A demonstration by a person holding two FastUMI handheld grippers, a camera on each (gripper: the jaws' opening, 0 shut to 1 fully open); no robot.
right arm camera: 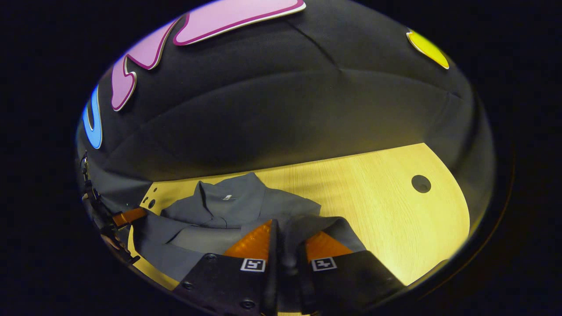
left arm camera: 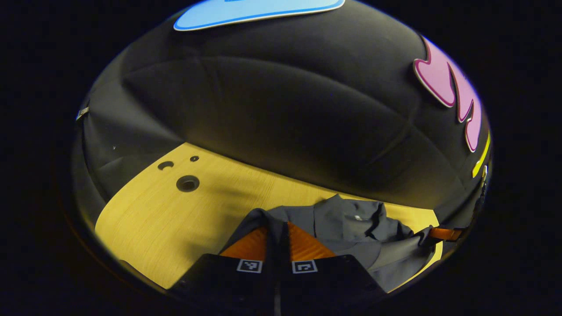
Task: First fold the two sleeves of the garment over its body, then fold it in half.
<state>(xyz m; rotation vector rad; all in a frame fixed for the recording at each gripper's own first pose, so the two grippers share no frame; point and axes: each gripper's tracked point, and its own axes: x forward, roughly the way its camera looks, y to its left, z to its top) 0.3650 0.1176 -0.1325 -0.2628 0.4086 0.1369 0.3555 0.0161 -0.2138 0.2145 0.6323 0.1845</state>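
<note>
Left gripper [left arm camera: 277, 232], right gripper [right arm camera: 287, 230] pinching grey garment [right arm camera: 228, 206], collar wallward.

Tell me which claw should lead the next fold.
Hard to separate: the left claw and right claw each pinch a fold of the grey collared cloth garment on the yellow wooden table. Probably move both together.

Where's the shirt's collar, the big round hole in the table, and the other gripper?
collar [right arm camera: 228, 195], right gripper view, near the neck tag.
round hole [right arm camera: 421, 184], right gripper view, the hole's middle.
left gripper [right arm camera: 127, 216], right gripper view, its finger at the shirt's edge.
</note>
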